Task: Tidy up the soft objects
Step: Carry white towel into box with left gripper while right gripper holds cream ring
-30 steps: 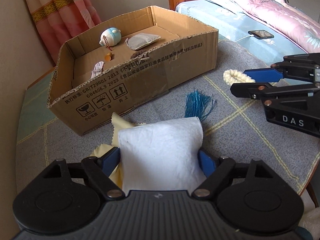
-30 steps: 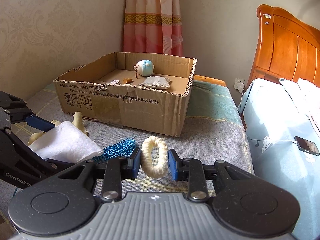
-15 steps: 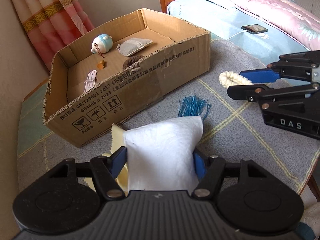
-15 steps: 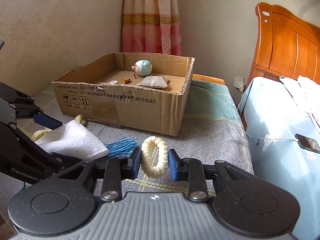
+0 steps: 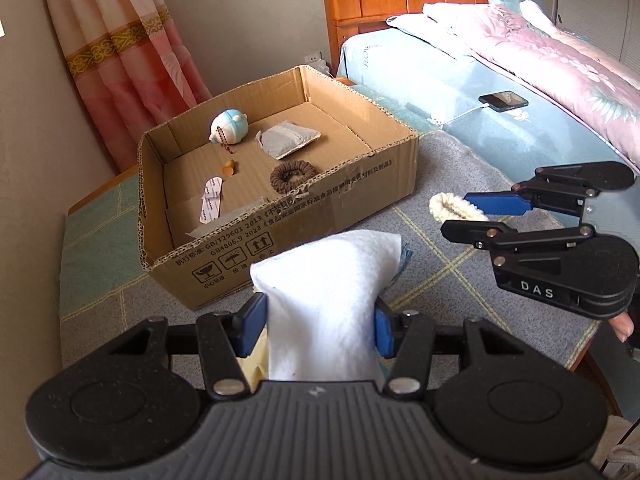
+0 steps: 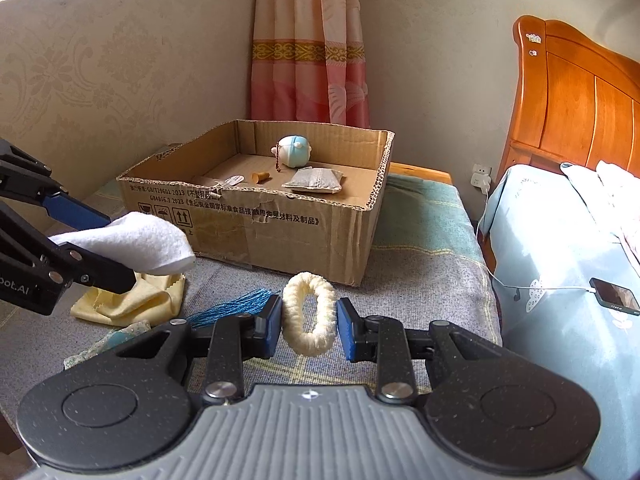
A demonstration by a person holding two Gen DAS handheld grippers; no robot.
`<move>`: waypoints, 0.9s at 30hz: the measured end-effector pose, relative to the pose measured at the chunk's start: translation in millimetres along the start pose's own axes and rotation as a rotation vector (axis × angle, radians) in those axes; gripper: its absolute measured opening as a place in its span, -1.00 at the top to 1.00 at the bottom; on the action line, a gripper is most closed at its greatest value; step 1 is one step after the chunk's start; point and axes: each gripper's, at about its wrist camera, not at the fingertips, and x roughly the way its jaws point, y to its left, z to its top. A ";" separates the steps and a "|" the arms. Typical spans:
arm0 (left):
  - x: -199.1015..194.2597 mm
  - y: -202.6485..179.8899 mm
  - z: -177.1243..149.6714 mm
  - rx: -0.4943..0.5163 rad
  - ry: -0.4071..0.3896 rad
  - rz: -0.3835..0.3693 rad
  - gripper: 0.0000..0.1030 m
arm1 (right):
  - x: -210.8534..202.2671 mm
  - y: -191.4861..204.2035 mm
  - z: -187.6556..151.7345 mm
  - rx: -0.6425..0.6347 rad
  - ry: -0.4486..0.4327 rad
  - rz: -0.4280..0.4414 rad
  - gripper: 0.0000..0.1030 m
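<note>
Both hands are loaded here: the left gripper [image 5: 318,330] has its fingers clamped on a white cloth pad [image 5: 326,300], held up off the surface just short of the cardboard box [image 5: 320,216], and the right gripper [image 6: 308,330] has its fingers pressed against either side of a cream fuzzy scrunchie [image 6: 309,312], upright between them. Look inside the box and the job is partly done, I'd say: a brown scrunchie [image 5: 293,176], a grey sachet [image 5: 288,140], a little blue-and-white plush charm [image 5: 229,126] and a small packet [image 5: 211,199] already lie on its floor. Still out on the grey blanket-covered surface [image 6: 420,280] are a yellow cloth [image 6: 132,302] under the left gripper and a blue tassel [image 6: 236,304] just beside the right one. So two items are in hand, neither over the box yet, and at least two more wait.
</note>
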 end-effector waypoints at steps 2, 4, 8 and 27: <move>-4.2 6.2 6.7 -0.005 -0.013 0.006 -0.04 | -3.5 2.1 3.2 -0.009 -0.008 0.011 0.34; -5.7 13.0 15.1 -0.012 -0.022 0.021 -0.04 | -7.7 3.4 6.5 -0.018 -0.017 0.027 0.34; -1.7 29.1 35.0 -0.038 -0.041 0.037 -0.05 | -14.6 2.7 14.7 -0.029 -0.033 0.056 0.34; 115.4 125.9 120.1 -0.248 -0.031 0.226 -0.64 | -10.4 4.2 41.6 -0.065 -0.045 0.038 0.34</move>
